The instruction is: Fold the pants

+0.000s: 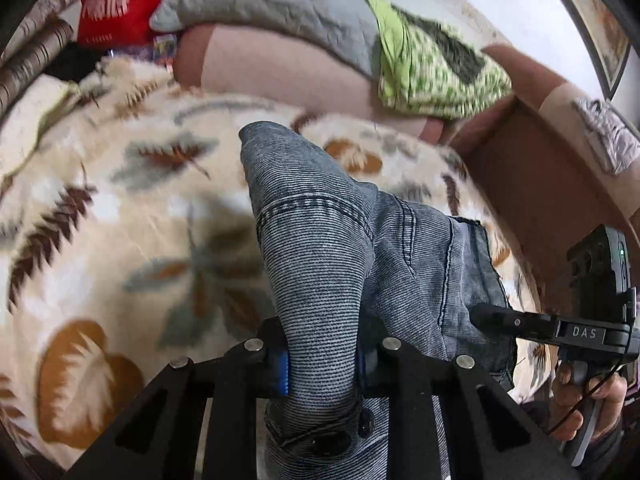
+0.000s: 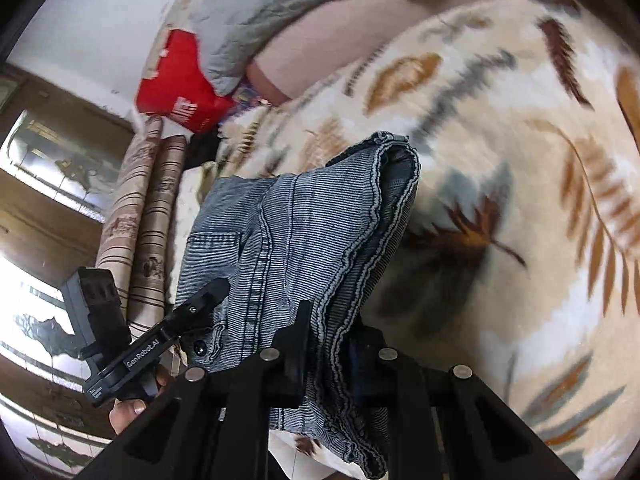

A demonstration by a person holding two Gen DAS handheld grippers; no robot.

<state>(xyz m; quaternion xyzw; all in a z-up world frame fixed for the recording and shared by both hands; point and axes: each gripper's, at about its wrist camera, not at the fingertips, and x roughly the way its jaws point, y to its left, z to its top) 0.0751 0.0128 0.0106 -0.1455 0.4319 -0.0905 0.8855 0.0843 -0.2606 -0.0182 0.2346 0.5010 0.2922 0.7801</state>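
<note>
The grey-blue denim pants (image 1: 316, 240) hang lifted above a leaf-patterned blanket (image 1: 120, 200). My left gripper (image 1: 322, 360) is shut on a thick fold near the waist, its blue pads pressing both sides. In the same view the right gripper (image 1: 492, 316) grips the pants' right edge, with a hand (image 1: 588, 400) on its handle. In the right wrist view my right gripper (image 2: 332, 352) is shut on the bunched hems of the pants (image 2: 304, 232). The left gripper (image 2: 216, 292) holds the waist end beside a button.
The blanket (image 2: 500, 160) covers a bed. At its head lie a grey pillow (image 1: 272, 0), a green patterned cloth (image 1: 432, 68) and a red bag (image 1: 112, 0). A brown wooden bed frame (image 1: 540, 184) runs along one side. Striped rolled fabric (image 2: 148, 220) stands by the other.
</note>
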